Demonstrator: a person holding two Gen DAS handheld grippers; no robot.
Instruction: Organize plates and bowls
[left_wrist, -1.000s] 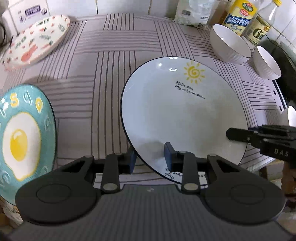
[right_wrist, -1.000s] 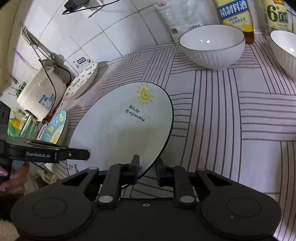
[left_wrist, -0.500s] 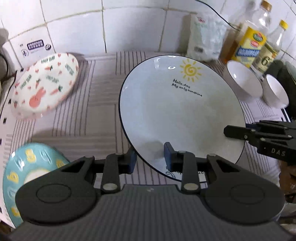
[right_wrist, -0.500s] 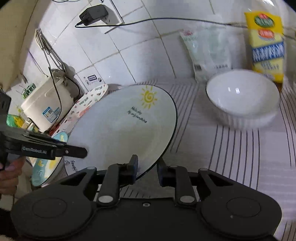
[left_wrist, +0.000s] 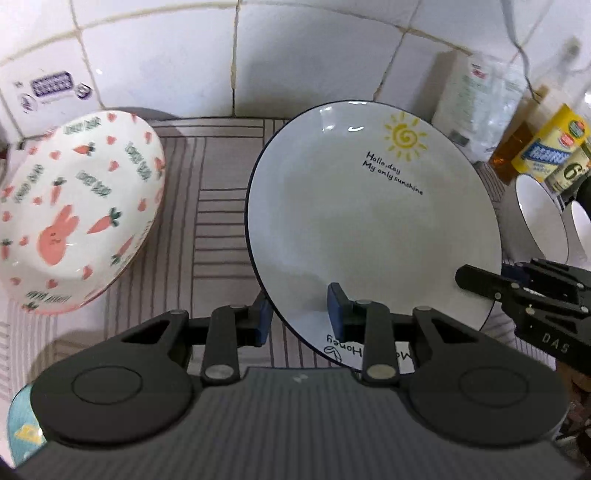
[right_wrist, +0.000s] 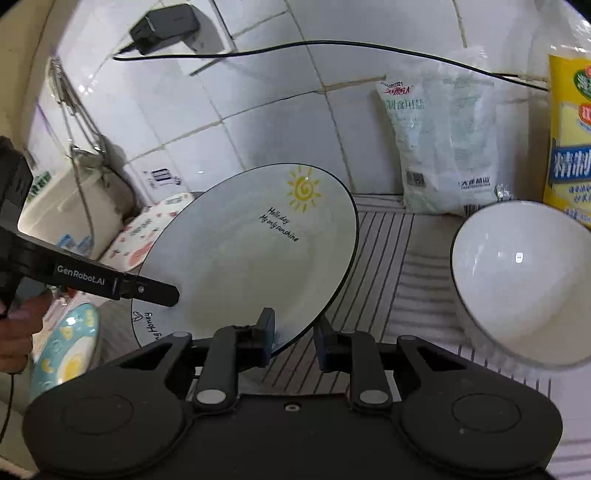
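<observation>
Landmark: sun plate, held tilted above the striped tabletop. Left of it, bunny plate; egg plate lower left. Left gripper clamped on the sun plate's near rim, one finger each side. Right gripper clamped on its right rim. White bowl right of it.

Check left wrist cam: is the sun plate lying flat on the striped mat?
No, the sun plate is lifted and tilted above the striped mat, its near rim between the left gripper fingers.
</observation>
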